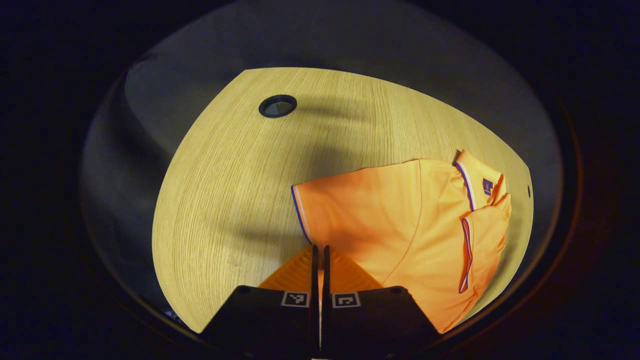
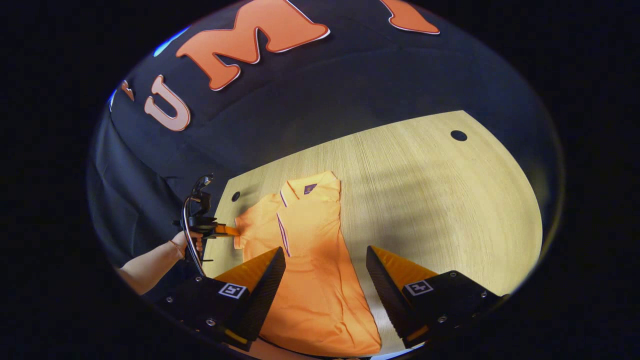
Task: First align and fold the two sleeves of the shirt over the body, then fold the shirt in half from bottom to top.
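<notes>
Fingers of the left gripper (image 1: 320, 255): pressed together, tips meeting at the hem of the spread sleeve (image 1: 350, 210); whether cloth is pinched between them cannot be told from the left gripper view, and in the right gripper view this gripper (image 2: 227, 230), carried by a hand (image 2: 187, 243), shows only its tips touching the sleeve's edge. Fingers of the right gripper (image 2: 325, 265): spread wide, empty, hanging above the lower body of the shirt (image 2: 315, 280). Shirt: orange polo, lying flat on the wooden table (image 2: 450, 200), collar (image 2: 312, 189) toward the far wall, hem toward the right gripper; one sleeve appears already laid over the body along a trimmed edge (image 2: 282, 232), the other lies flat on the table. Risks, judged: a thin pinch at the hem may slip when the sleeve is lifted, dropping it short of the body; a pull made too low may drag the whole shirt sideways, since nothing pins it, and skew the fold line; the folded sleeve may be disturbed, leaving the two sleeves misaligned before the bottom-to-top fold.
</notes>
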The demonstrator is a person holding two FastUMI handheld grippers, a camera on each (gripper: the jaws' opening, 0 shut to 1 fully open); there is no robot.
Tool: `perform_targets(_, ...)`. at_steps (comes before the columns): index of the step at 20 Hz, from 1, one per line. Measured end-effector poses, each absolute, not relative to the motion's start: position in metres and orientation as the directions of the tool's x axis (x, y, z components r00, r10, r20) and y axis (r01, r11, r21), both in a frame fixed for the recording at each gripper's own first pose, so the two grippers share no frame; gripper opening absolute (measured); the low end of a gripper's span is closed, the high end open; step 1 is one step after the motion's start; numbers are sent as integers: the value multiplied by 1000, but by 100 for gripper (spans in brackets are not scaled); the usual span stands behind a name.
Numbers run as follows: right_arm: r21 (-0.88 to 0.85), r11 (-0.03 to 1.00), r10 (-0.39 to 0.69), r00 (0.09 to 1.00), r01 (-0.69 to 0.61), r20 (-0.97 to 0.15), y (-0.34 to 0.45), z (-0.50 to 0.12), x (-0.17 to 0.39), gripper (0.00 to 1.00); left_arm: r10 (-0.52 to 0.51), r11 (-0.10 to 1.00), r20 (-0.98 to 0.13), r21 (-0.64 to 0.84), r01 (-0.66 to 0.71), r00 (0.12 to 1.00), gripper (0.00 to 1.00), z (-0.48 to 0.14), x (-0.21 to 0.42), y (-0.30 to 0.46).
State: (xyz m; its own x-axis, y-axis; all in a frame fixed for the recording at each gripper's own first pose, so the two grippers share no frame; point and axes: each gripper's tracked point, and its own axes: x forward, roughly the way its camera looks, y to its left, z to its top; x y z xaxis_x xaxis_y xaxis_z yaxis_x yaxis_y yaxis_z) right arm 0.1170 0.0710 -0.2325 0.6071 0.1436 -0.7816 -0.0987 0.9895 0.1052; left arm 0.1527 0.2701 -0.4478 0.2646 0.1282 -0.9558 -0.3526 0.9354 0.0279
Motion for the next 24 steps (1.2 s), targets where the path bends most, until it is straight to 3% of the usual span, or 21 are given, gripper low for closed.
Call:
perform_targets(13,-49,983,105,761,-177,-641,51,-174,119,99,246,962,-909,186,-202,336,1,-357,175,214)
perform_targets(24,-58,985,96,797,-162,-597,15,-148,106,99,128,987,-918,154,39,375,1,-351,210,51)
